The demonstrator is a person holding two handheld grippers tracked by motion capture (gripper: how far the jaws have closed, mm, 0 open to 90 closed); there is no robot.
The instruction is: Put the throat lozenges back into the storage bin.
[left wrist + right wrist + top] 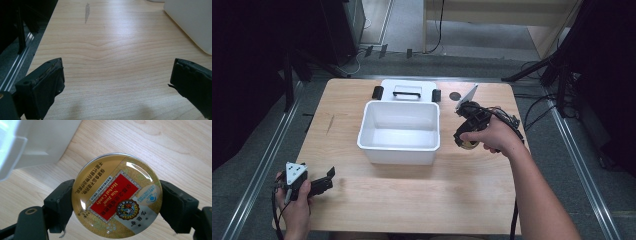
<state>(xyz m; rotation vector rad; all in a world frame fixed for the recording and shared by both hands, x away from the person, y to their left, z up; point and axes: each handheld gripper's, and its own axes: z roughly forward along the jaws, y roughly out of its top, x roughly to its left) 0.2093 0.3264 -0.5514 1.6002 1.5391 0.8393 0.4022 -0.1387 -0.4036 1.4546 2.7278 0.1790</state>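
A round gold candy tin [117, 195] with a red "Herbal Candy" label sits between the two black jaws of my right gripper [117, 206], which is shut on its sides. In the high view that right gripper [468, 140] holds the tin [470, 144] just right of the white bin [399, 130], close to the table. My left gripper [328, 180] rests near the table's front left corner. In the left gripper view my left gripper [116, 82] is open, with bare wood between its jaws.
The white bin's lid [408, 92] with a black handle and black clips lies behind the bin. A dark round mark [455, 95] shows on the table at the back right. The bin wall [192, 20] is at the upper right in the left gripper view.
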